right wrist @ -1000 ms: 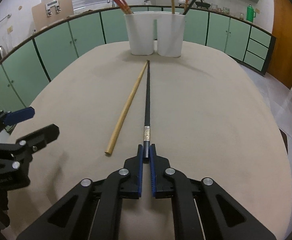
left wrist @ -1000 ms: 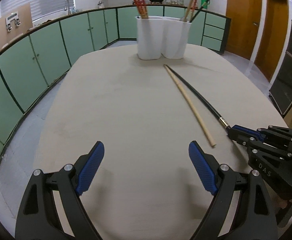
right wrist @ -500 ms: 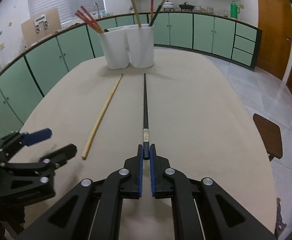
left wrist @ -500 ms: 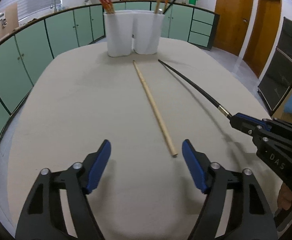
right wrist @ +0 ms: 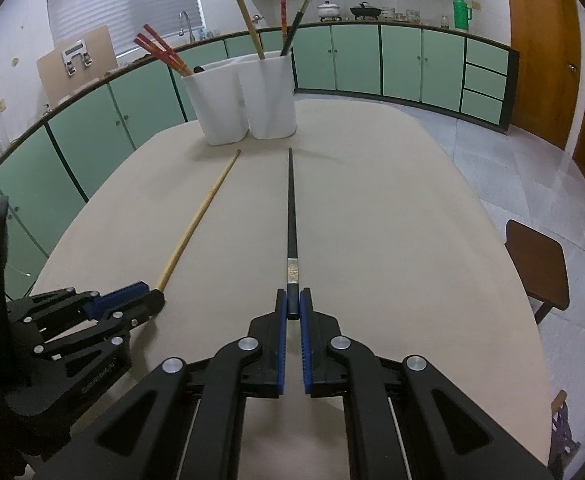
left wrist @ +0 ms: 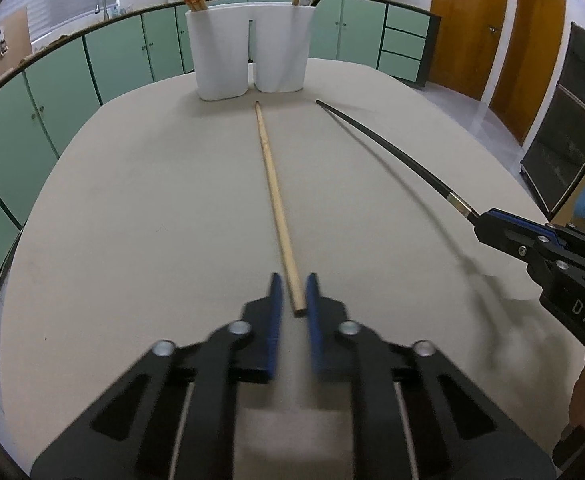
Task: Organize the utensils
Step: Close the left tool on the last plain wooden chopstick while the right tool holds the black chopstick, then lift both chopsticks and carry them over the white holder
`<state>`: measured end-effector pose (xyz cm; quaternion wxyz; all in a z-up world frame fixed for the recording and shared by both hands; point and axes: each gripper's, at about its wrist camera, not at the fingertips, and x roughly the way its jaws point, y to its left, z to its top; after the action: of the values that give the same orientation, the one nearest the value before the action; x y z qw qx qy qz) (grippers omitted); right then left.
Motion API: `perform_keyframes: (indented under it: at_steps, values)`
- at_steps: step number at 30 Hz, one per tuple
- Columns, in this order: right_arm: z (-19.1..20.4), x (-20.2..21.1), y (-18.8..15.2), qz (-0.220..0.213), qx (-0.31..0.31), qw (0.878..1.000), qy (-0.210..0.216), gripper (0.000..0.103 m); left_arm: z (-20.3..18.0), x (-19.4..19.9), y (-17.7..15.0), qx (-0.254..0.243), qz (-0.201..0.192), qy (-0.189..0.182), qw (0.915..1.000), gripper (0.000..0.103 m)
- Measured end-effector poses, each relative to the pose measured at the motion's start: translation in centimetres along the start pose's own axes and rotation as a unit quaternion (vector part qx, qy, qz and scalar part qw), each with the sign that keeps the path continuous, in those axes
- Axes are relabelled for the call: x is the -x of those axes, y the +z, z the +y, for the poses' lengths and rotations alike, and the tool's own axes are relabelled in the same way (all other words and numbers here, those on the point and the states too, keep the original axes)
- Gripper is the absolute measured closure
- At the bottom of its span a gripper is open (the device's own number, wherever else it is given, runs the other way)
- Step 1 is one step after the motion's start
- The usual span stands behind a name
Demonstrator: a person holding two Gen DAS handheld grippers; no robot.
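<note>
While both grippers pinch only near ends, left gripper point(left wrist: 293, 300) on wooden chopstick point(left wrist: 274, 204), right gripper point(right wrist: 292, 306) on black chopstick point(right wrist: 291, 208), either could pivot and slip loose when lifted.

White holder point(left wrist: 248, 56) blocks the table's point(left wrist: 132, 208) far end.
</note>
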<state>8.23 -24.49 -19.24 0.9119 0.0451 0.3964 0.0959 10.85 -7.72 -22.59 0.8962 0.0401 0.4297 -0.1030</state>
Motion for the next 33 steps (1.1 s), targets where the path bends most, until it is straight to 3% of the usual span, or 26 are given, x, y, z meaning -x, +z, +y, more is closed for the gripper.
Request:
perform_keyframes:
  at_steps: [13,28,33]
  values:
    - [0.3,1.0,0.5,-0.015,0.009,1.0,-0.003,0.097,0.5,1.7,0.6,0.009,-0.019,0.007,0.9997,0.097]
    - [0.7,3.7,4.6,-0.066,0.031,0.997,-0.002,0.097,1.3,8.1,4.4,0.003,-0.108,0.011,0.9941,0.097]
    - [0.9,4.8,7.1,-0.083,0.03,0.996,0.018,0.097,1.6,9.9,6.7,-0.004,-0.143,0.009,0.9896,0.097]
